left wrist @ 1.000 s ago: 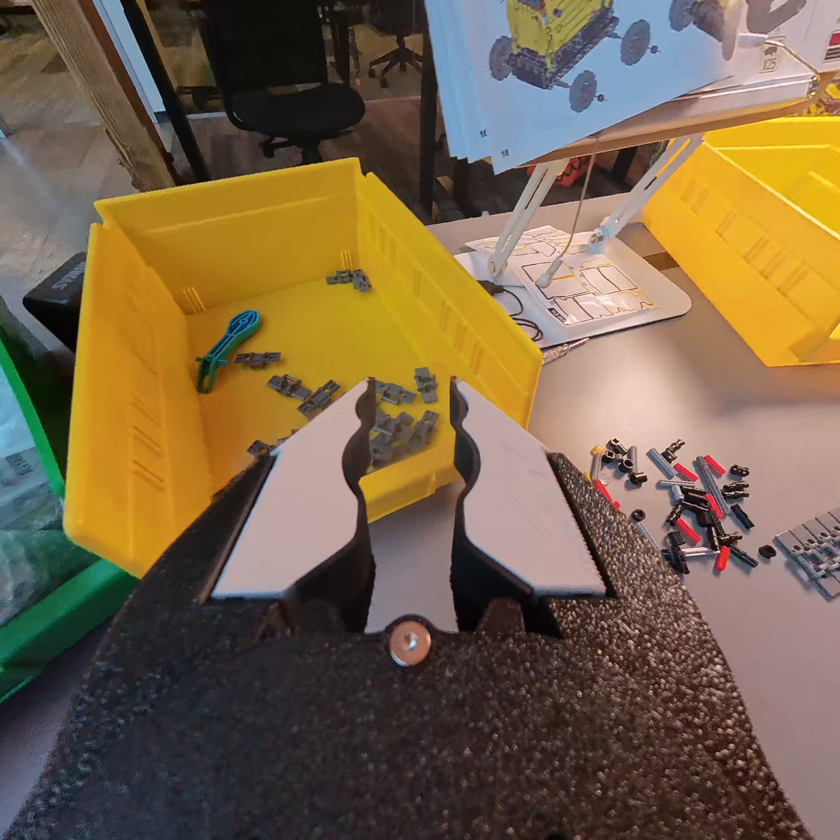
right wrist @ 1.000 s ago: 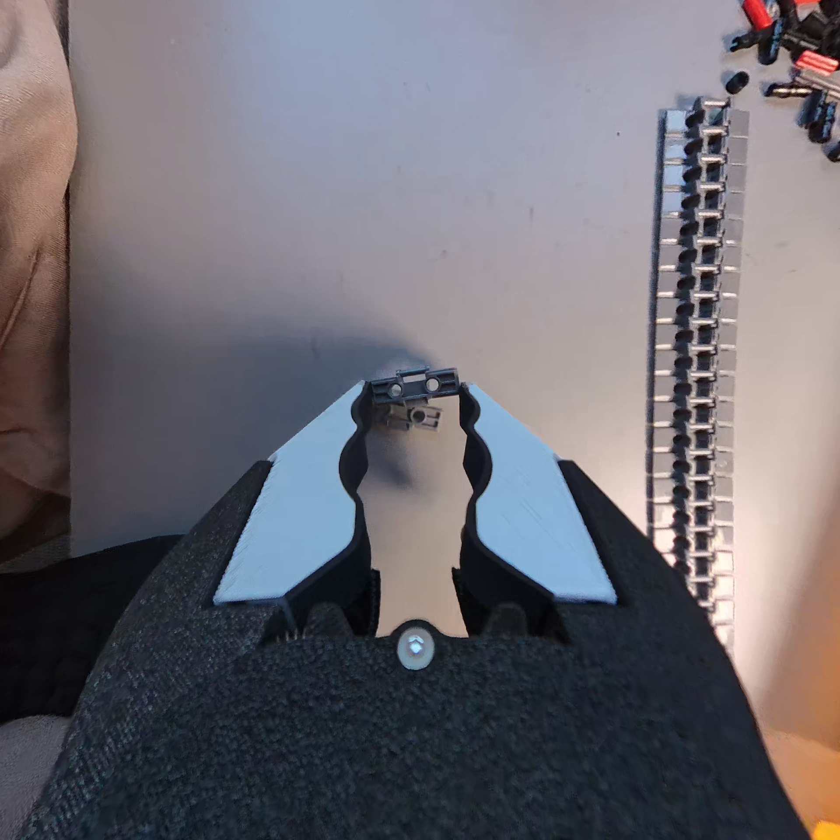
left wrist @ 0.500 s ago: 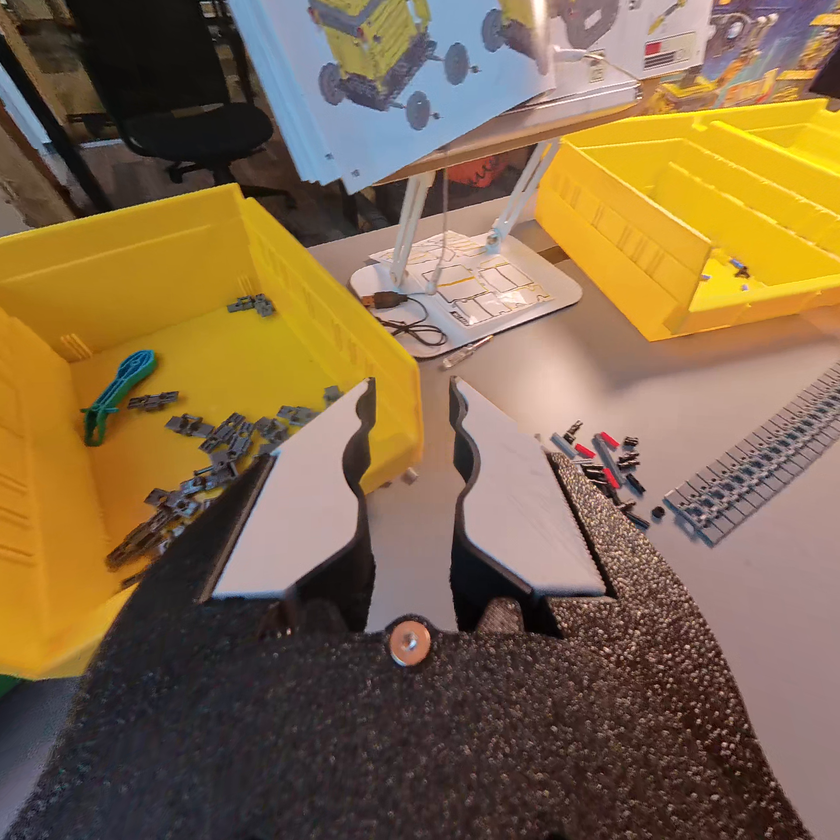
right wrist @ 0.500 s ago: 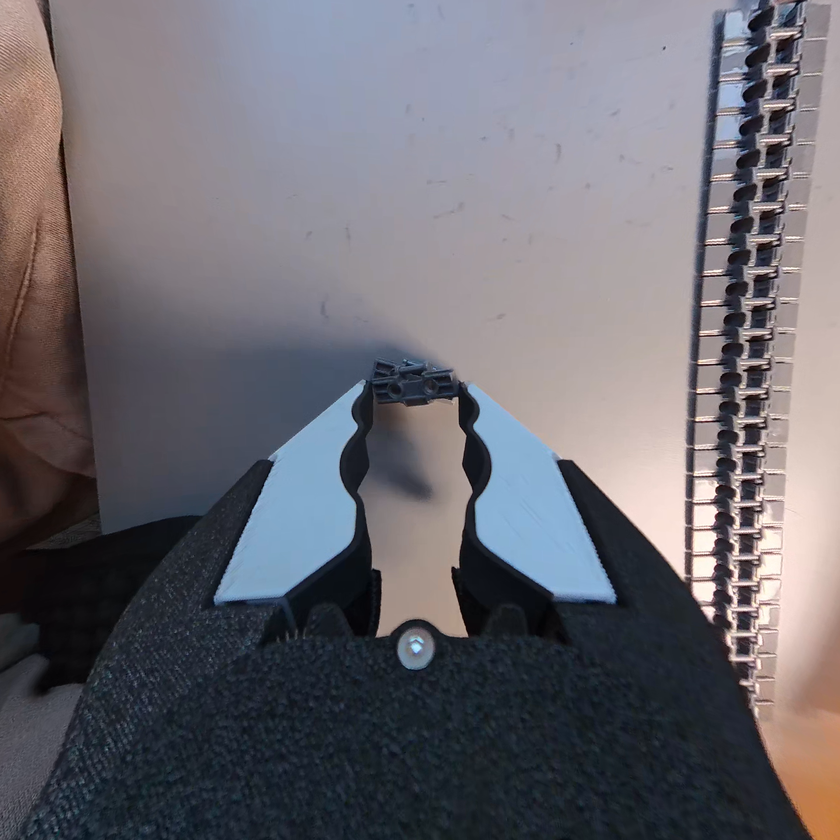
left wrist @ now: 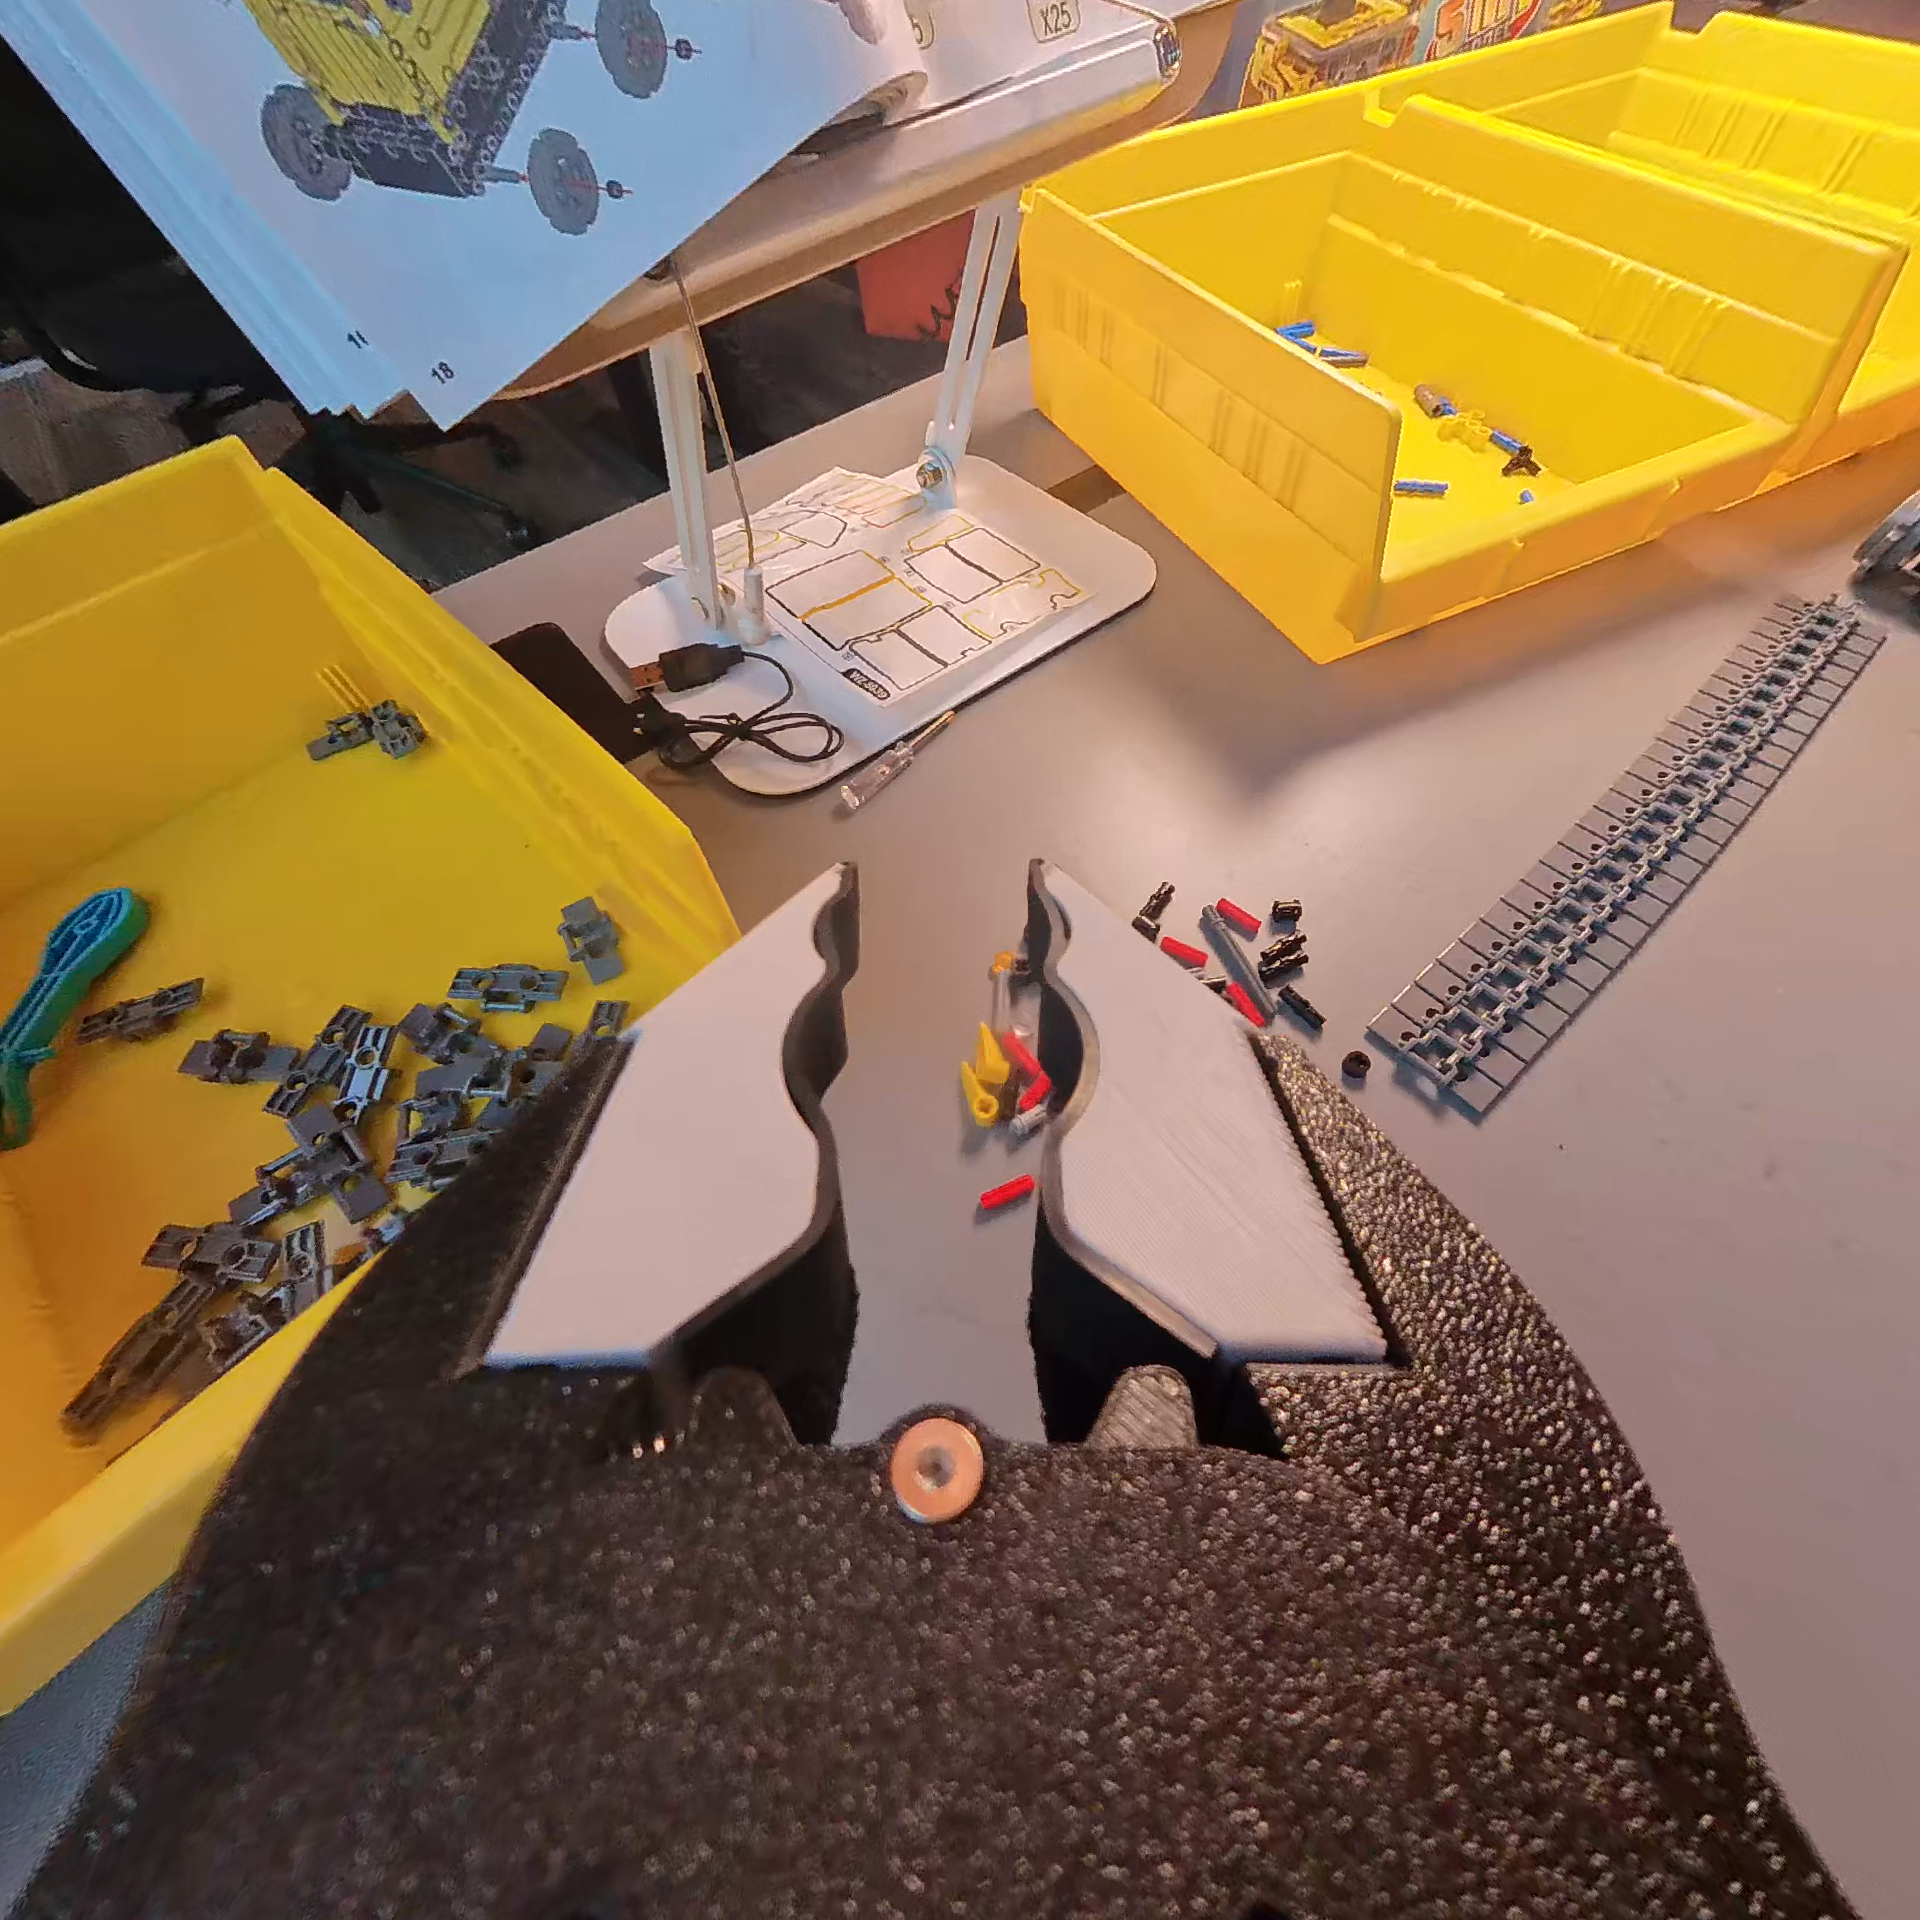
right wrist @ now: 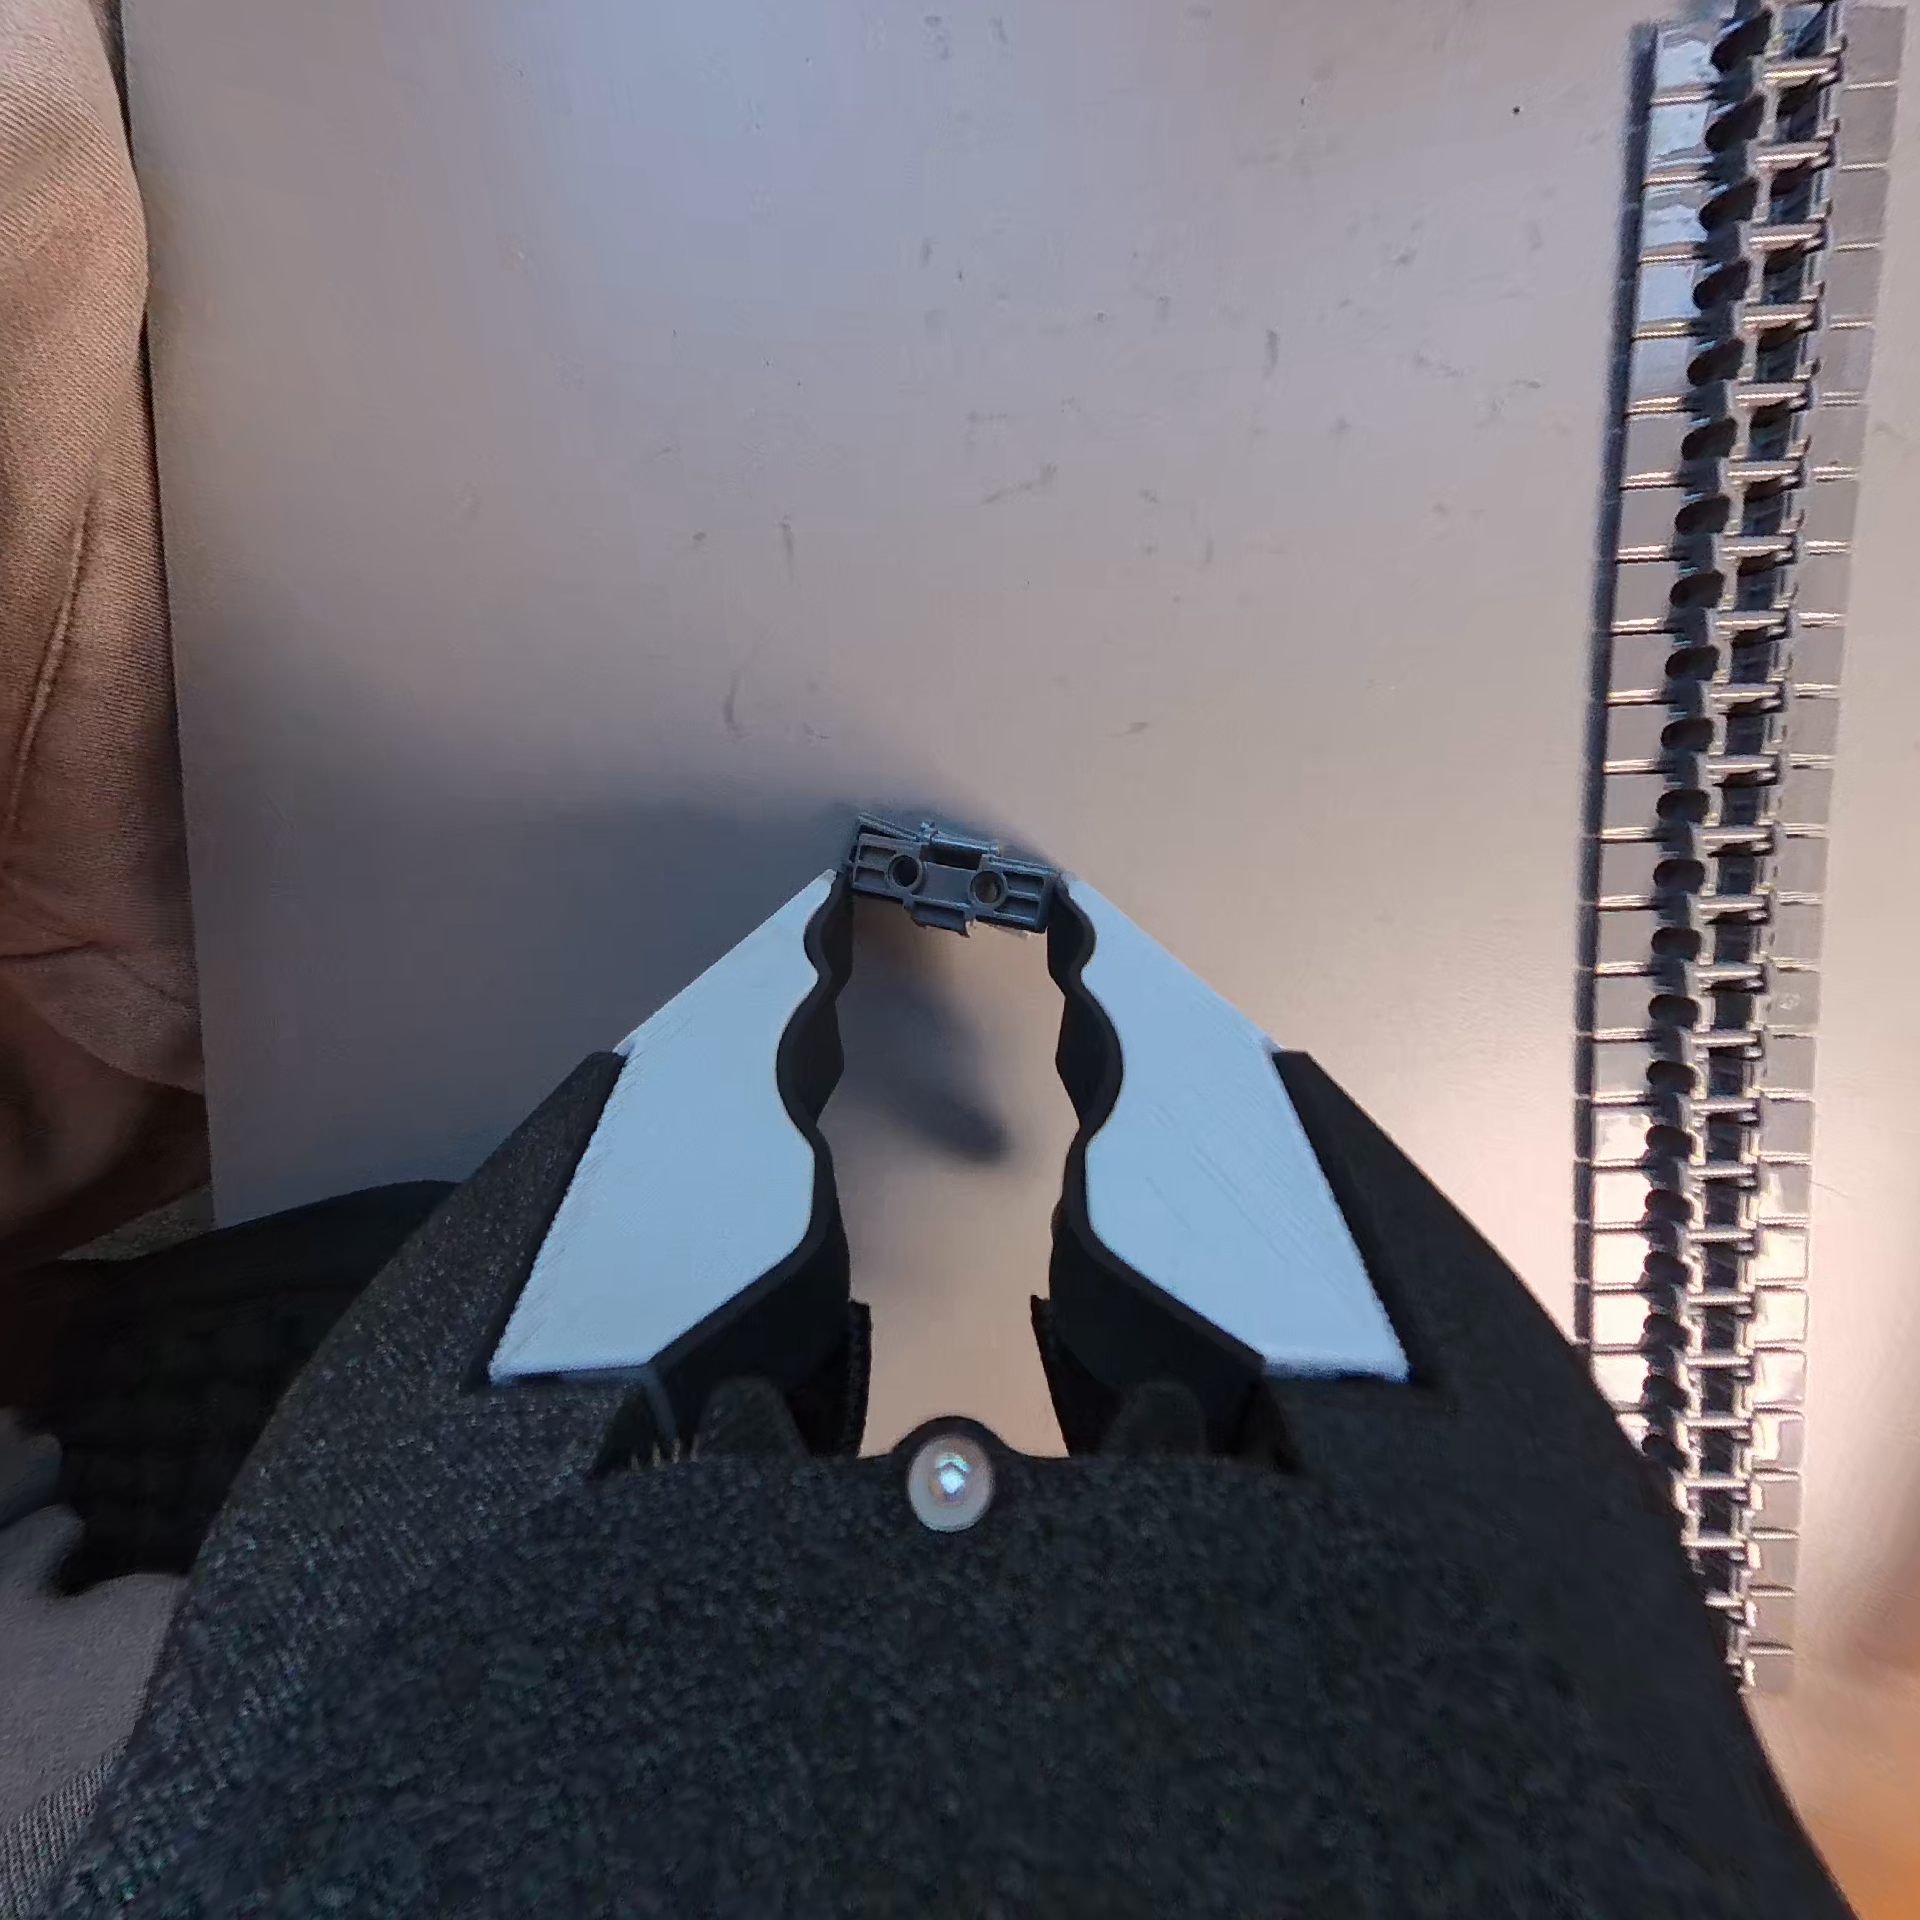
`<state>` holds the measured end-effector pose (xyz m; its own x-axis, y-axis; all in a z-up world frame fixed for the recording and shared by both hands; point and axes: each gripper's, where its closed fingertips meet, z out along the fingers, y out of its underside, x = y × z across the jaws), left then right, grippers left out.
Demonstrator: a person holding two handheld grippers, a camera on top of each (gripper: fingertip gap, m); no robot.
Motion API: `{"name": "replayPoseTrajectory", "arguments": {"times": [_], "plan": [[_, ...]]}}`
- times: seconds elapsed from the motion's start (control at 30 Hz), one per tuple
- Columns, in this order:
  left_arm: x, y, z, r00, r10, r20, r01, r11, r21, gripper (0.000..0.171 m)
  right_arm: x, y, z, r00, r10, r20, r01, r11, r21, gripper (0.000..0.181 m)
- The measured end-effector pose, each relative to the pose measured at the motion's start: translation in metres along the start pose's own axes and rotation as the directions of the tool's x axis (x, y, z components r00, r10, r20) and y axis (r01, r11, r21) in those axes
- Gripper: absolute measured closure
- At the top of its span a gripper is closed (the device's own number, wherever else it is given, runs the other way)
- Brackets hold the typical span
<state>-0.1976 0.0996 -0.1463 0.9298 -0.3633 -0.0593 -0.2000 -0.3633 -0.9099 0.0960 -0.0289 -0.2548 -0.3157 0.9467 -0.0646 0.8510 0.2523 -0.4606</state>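
Grey bench (right wrist: 1039, 416) carries a long grey plastic track strip (right wrist: 1745, 831) near its right edge, right gripper (right wrist: 948, 894) fingers pinching one small grey track link (right wrist: 948, 883), left gripper (left wrist: 943, 883) fingers apart, empty.

My left gripper (left wrist: 943, 883) hangs with its jaws apart and empty above the grey table (left wrist: 1662, 1299). Small red, black and yellow pins (left wrist: 1003, 1070) lie scattered just under its right finger. A yellow bin (left wrist: 582, 790) of loose grey links (left wrist: 353, 1091) sits left; an assembled grey track strip (left wrist: 1621, 862) lies right.
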Motion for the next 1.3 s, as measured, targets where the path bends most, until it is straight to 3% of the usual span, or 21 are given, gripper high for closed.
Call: {"name": "replayPoseTrajectory", "arguments": {"times": [0.17, 0.37, 0.5, 0.87, 1.1, 1.3], "plan": [[0.035, 0.000, 0.002, 0.991, 0.015, -0.133, -0.017, 1.000, -0.008, 0.142, 0.003, -0.002, 0.000, 1.000, 0.009, 0.012, -0.010, 0.999, 0.039, 0.146], [0.068, 0.014, 0.012, 0.971, 0.130, -0.202, -0.145, 0.987, -0.063, 0.141, 0.007, -0.005, -0.001, 1.000, 0.014, 0.004, -0.014, 0.998, 0.065, 0.146], [0.074, 0.022, 0.016, 0.966, 0.126, -0.228, -0.149, 0.985, -0.091, 0.141, -0.003, -0.003, 0.001, 0.998, 0.031, 0.054, -0.034, 0.998, 0.052, 0.146], [0.075, 0.028, 0.020, 0.964, 0.108, -0.241, -0.138, 0.984, -0.113, 0.141, -0.001, 0.000, -0.003, 0.999, 0.030, 0.021, -0.031, 0.999, 0.030, 0.137], [0.073, 0.030, 0.020, 0.964, 0.101, -0.246, -0.134, 0.984, -0.120, 0.141, -0.002, 0.003, -0.018, 0.995, -0.097, 0.006, 0.097, 0.994, -0.041, 0.137], [0.072, 0.033, 0.021, 0.963, 0.104, -0.248, -0.139, 0.982, -0.131, 0.141, -0.012, 0.001, -0.011, 0.938, -0.325, 0.117, 0.342, 0.922, -0.182, 0.130]]}}
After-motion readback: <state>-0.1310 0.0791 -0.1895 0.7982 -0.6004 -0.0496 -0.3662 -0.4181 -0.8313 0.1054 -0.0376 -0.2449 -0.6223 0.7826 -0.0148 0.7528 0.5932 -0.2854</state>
